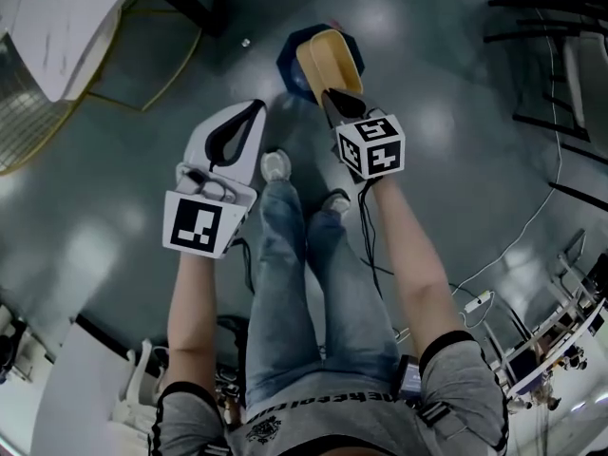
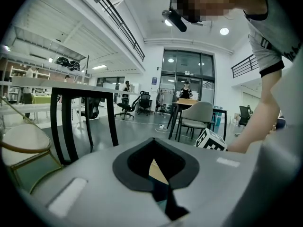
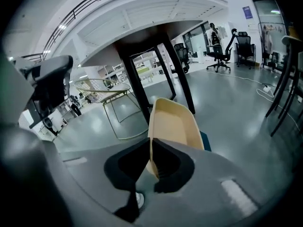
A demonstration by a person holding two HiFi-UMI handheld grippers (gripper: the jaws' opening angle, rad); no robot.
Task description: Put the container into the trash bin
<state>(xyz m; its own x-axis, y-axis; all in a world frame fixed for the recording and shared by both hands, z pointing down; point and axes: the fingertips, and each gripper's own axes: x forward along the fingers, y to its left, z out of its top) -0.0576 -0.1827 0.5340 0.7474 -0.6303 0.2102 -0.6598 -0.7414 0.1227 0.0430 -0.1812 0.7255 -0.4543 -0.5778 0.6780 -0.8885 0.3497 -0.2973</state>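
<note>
Just ahead of the right tongs (image 1: 334, 98), the container (image 1: 331, 57) is hanging over the trash bin (image 1: 288, 63), pinched by one thin rim wall only. I'm expecting it to pivot or slip and clip the bin's edge if let go off-centre. Left tongs (image 1: 255, 105) are idling alongside, closed and empty; the container is showing as a shallow beige tray, tipped on edge, looking empty.

Container (image 3: 173, 122) matt beige plastic; floor (image 1: 456, 84) glossy grey.
</note>
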